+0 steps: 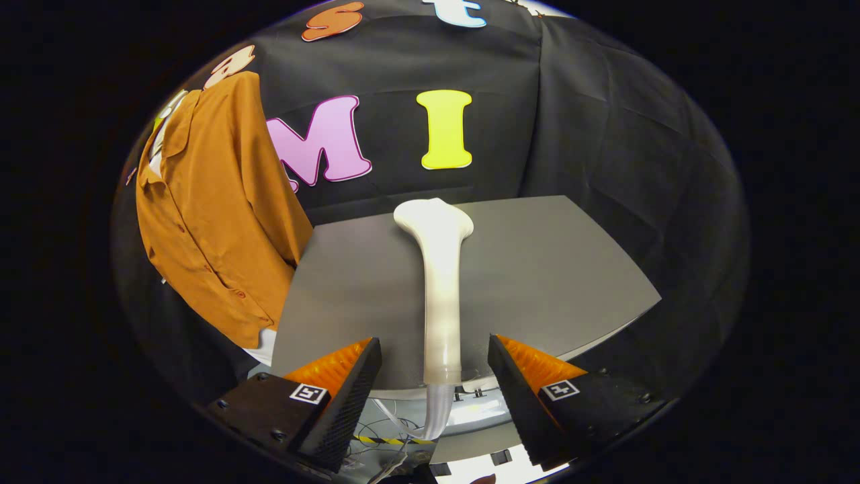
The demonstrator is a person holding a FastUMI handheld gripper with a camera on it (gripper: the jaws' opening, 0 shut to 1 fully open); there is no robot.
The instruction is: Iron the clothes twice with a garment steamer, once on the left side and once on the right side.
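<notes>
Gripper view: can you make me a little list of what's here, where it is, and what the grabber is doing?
steamer: white, lying on the grey table, handle end between the fingers, head pointing away
shirt: orange-brown, buttoned, hanging left of the table
gripper: open, fingers either side of the steamer handle, not touching
hose: clear, drooping off the table edge
ironing: not started

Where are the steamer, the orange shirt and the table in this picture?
steamer (440, 289): gripper view, middle of its white handle, lying between the open fingers.
orange shirt (215, 208): gripper view, front panel, hanging beside the table.
table (551, 269): gripper view, bare grey top.
</notes>
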